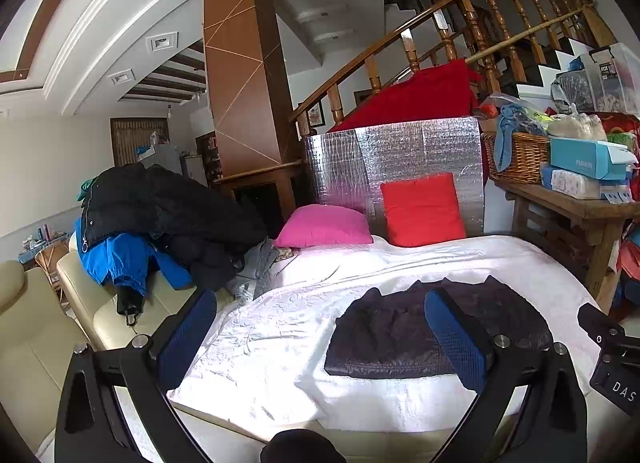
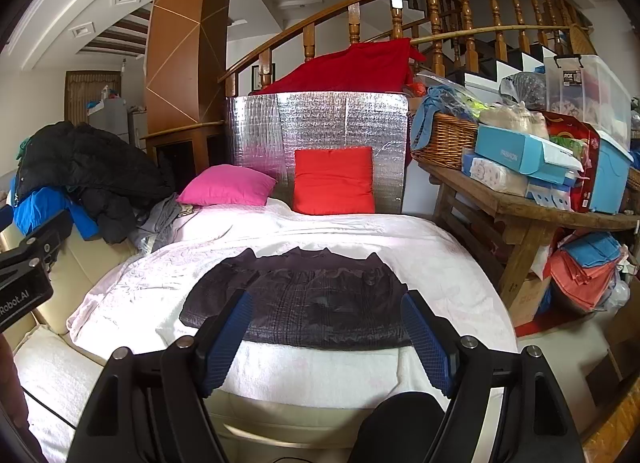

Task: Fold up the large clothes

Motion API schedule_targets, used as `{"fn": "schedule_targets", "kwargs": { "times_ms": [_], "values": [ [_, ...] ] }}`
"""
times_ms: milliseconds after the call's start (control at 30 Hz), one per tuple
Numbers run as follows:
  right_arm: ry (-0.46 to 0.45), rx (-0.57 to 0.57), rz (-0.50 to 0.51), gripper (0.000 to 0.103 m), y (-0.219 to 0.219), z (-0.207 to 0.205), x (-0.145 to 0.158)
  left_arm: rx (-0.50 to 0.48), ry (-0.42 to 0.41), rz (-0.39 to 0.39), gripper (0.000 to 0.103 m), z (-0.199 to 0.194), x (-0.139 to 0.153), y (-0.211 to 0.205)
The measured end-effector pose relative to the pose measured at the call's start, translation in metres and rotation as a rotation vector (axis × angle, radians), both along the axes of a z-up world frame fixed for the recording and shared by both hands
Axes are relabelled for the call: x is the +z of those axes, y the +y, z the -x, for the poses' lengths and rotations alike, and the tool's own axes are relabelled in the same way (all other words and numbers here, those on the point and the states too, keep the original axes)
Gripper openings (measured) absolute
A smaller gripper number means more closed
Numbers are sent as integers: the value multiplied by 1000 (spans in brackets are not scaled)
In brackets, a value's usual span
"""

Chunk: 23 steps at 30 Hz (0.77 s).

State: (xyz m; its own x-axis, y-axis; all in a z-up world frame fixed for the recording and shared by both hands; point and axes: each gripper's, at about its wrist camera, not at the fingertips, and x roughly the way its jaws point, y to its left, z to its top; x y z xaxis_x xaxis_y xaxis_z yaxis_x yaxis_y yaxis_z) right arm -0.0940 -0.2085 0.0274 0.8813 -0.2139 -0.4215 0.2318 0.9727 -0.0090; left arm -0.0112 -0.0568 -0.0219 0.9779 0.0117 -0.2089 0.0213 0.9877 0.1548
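Nearest the cameras, the left gripper (image 1: pixel 320 343) and the right gripper (image 2: pixel 328 339) hang over the near edge of the bed with their blue-padded fingers spread wide and nothing between them. Both look forward along the bed, likely so that the whole garment stays in view.

Just beyond them the dark garment (image 2: pixel 304 299) lies on the white bedspread (image 2: pixel 440 259), close to the near edge. It forms a compact, roughly rectangular shape with a straight near hem and a ruffled far edge; no sleeves stick out. That shape fits a garment already folded and laid down, and equally one spread flat with folds to come; the pictures do not settle which.

Farther back, a pink cushion (image 2: pixel 226 185) and a red cushion (image 2: pixel 334 181) rest at the head of the bed, the red one leaning on a silver foil panel (image 2: pixel 316 121). To the left, a heap of dark and blue coats (image 1: pixel 160 219) sits on a cream sofa, probably waiting their turn.

On the right, a wooden table (image 2: pixel 516 207) carries a wicker basket (image 2: pixel 444 143) with blue cloth draped over its rim, blue cardboard boxes (image 2: pixel 516 157), and a clear plastic bin (image 2: pixel 592 91) whose contents are too blurred to name.
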Motion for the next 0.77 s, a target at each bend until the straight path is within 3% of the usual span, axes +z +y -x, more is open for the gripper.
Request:
{"fn": "schedule_targets", "kwargs": {
  "times_ms": [400, 600, 767],
  "values": [
    [7, 0, 12, 80, -4, -14, 2, -15, 48, 13, 103, -16, -8, 1],
    [21, -34, 8, 80, -24, -40, 4, -80, 145, 61, 103, -47, -16, 3],
    [37, -70, -1, 80, -52, -71, 6, -65, 180, 69, 103, -84, -25, 7]
  ]
}}
